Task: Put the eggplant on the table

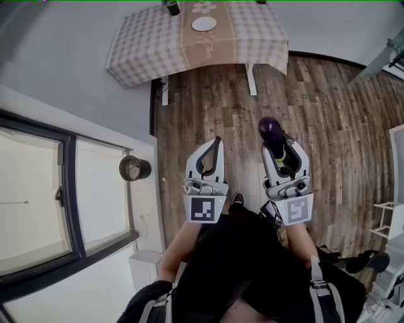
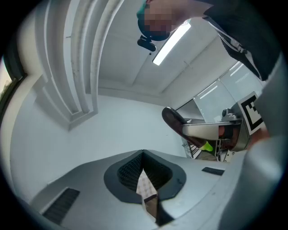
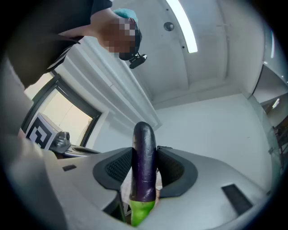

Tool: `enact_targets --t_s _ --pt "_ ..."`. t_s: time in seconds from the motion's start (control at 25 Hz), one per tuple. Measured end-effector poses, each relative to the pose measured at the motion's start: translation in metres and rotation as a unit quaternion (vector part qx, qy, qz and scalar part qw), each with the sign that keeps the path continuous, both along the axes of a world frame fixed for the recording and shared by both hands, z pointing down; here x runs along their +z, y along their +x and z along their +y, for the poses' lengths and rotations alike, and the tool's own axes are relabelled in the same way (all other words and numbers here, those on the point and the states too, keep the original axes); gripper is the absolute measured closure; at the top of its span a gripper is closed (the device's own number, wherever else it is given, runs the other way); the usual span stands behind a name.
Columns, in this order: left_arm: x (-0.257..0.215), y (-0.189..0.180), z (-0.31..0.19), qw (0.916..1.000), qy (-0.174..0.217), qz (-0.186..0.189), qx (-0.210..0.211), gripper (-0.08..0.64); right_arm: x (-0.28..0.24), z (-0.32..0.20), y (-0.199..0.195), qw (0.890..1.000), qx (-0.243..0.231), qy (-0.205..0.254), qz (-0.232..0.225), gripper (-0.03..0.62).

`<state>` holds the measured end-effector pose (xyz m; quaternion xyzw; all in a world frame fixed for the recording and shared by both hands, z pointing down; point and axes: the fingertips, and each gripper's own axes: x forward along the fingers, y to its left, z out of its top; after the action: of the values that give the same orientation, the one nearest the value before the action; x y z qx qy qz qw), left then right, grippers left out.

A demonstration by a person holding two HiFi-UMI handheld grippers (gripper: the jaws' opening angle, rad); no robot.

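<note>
I hold a dark purple eggplant (image 1: 270,128) with a green stem end in my right gripper (image 1: 276,147), which is shut on it; its rounded tip sticks out past the jaws. In the right gripper view the eggplant (image 3: 144,157) stands upright between the dark pads, stem (image 3: 140,212) at the bottom. My left gripper (image 1: 217,142) hangs beside it, shut with nothing in it, and its jaws (image 2: 143,155) meet at the tips. The left gripper view also catches the eggplant (image 2: 173,120) off to the right. The table (image 1: 142,50) with a checked cloth stands far ahead across the wooden floor.
On the table lie a white plate (image 1: 204,24) and a dark bottle (image 1: 170,7). A white wall with a dark-framed window (image 1: 69,189) runs along the left, with a round dark pot (image 1: 134,168) by it. White shelving (image 1: 391,221) stands at the right.
</note>
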<state>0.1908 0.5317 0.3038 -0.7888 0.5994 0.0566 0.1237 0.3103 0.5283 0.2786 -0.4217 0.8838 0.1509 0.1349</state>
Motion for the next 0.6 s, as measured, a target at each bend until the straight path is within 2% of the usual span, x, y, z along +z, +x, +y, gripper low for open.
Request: enact_targets --t_s 0.16,0.28,0.6 --pt "0.007 -0.003 -0.005 0.9999 -0.007 -0.011 0.004 0.557 0.002 -0.004 -0.013 1.000 -0.017 -0.005 0.001 0.413" --pt "0.008 -0.015 -0.016 0.9999 -0.003 -0.001 0.010 0.557 -0.001 -0.012 -0.029 1.000 -0.029 -0.006 -0.007 0.413" --pt "-0.002 -0.072 -0.056 0.9994 0.014 0.010 0.029 0.557 -0.012 -0.053 -0.083 1.000 0.007 0.003 0.012 0.413"
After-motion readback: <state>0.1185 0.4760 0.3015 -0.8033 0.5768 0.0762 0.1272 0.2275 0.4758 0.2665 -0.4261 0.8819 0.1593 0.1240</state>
